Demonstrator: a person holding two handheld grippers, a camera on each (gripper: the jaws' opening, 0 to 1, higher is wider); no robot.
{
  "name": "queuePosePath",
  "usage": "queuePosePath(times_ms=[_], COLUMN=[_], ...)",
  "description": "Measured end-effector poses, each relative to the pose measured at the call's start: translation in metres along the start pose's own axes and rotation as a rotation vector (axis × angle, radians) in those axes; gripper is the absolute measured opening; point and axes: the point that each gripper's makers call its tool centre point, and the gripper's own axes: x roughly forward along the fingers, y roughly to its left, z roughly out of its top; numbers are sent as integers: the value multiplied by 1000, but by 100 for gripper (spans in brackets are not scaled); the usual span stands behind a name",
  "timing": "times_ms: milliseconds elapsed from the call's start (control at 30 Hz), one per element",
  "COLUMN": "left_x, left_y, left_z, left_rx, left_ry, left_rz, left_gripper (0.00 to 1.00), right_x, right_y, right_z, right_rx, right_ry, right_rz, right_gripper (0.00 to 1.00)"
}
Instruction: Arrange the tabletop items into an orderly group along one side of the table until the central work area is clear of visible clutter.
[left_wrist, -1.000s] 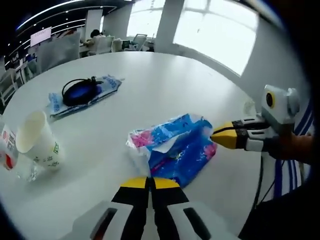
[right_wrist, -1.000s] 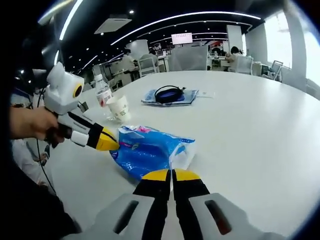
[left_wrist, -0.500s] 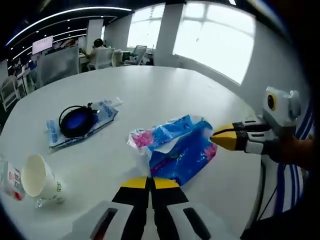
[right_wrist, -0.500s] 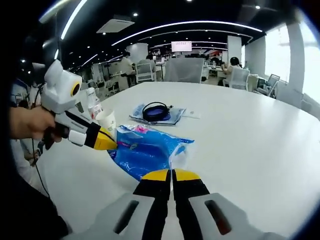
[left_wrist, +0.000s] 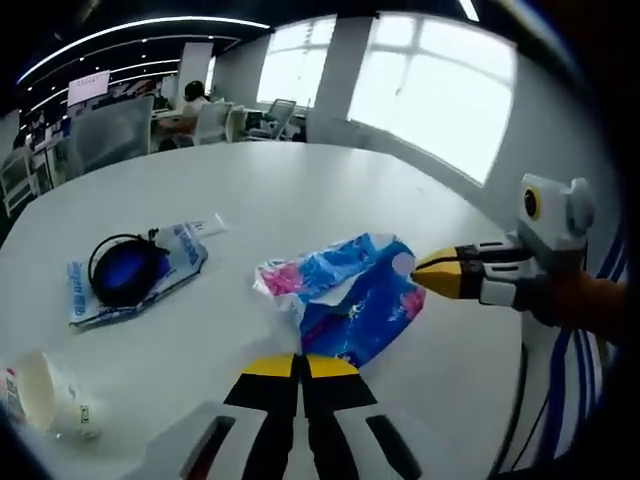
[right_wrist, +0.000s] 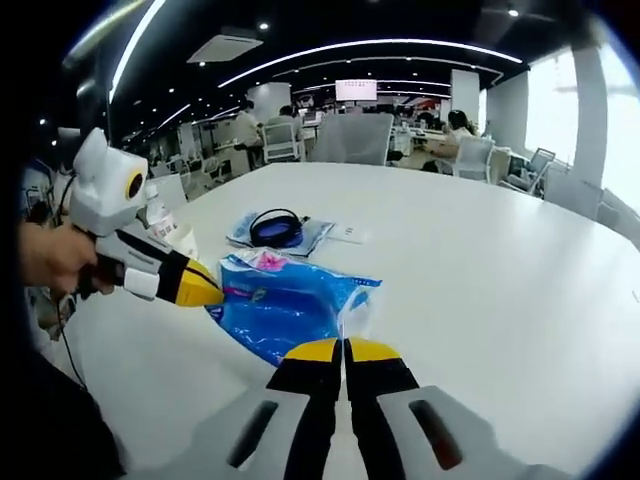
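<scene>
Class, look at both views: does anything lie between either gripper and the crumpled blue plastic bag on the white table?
Nothing visible does. The left gripper and right gripper, both shut, already meet opposite edges of the crumpled blue plastic bag on the white table.

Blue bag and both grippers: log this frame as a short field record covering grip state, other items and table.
bag: blue and pink plastic bag, crumpled, lying on the table
left gripper: jaws shut on the bag's near edge
right gripper: jaws shut on the bag's opposite edge
other items: black cable coil on a blue packet; paper cup lying on its side
table: white, round
</scene>
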Motion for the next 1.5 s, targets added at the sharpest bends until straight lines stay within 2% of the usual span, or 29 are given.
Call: queuePosePath(times_ms=[533, 967, 1267, 1500], left_x=[40, 57, 55, 57], left_y=[-12, -16, -4, -4], left_z=[-9, -31, -33, -36], left_rx=[-16, -16, -17, 9], left_ry=[16, 57, 36, 47], left_rz=[-3, -1, 38, 26], left_gripper=[0, 0, 0, 2], right_x=[19, 26, 34, 38], right_y=[-33, -33, -26, -31], right_z=[-36, -65, -61, -65], right_rx=[1, 9, -7, -16], right_ry=[59, 117, 108, 116], right_rz=[-19, -8, 14, 10], right_gripper=[0, 0, 0, 0])
